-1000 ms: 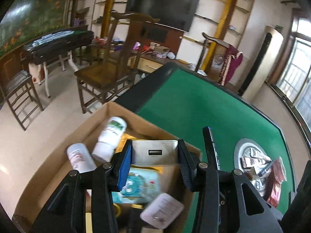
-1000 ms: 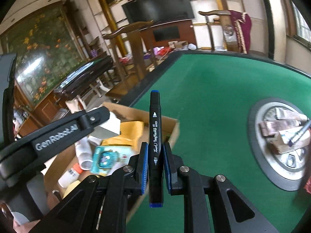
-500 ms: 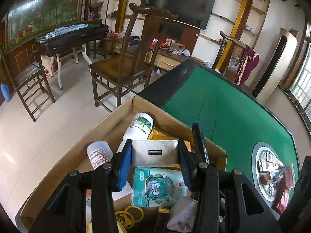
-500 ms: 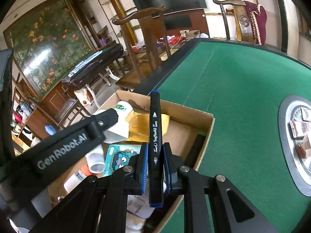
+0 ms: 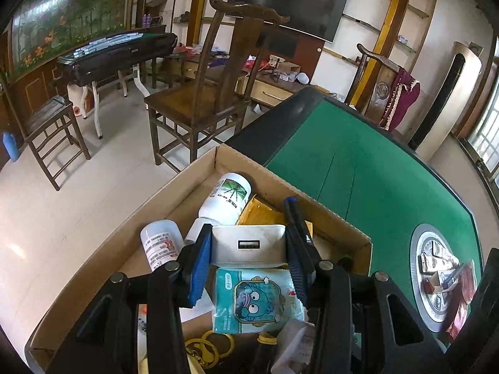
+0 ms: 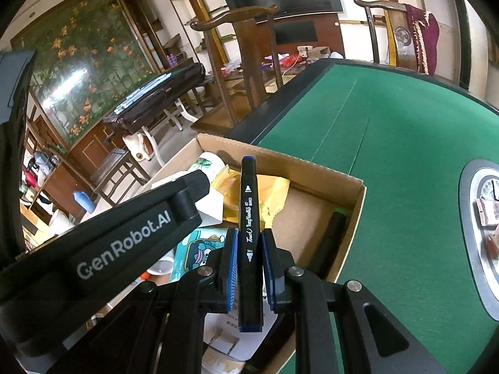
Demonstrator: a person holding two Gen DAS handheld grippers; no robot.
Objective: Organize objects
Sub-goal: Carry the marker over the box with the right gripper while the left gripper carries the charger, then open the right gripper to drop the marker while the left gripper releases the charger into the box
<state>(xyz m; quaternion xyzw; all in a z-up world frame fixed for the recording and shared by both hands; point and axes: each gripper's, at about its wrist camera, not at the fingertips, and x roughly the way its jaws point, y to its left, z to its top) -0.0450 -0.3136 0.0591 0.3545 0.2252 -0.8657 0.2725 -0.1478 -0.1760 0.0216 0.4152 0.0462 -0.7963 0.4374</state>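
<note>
Marker (image 6: 248, 218), pinched upright in the right tool (image 6: 248, 268), points away over the cardboard box (image 6: 355, 215); left tool (image 5: 248, 249) pinches a charger (image 5: 248, 243).

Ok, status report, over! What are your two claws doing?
Left gripper shut on charger, over box. Right gripper shut on marker, also over box. Box cluttered: bottles, wipes.

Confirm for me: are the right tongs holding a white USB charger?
No, the right tongs grip a black art marker; the left tongs hold the white USB charger.

matt corrugated cardboard box (image 6: 358, 199), green felt table (image 6: 405, 143), glossy plastic marker (image 6: 249, 218)
</note>
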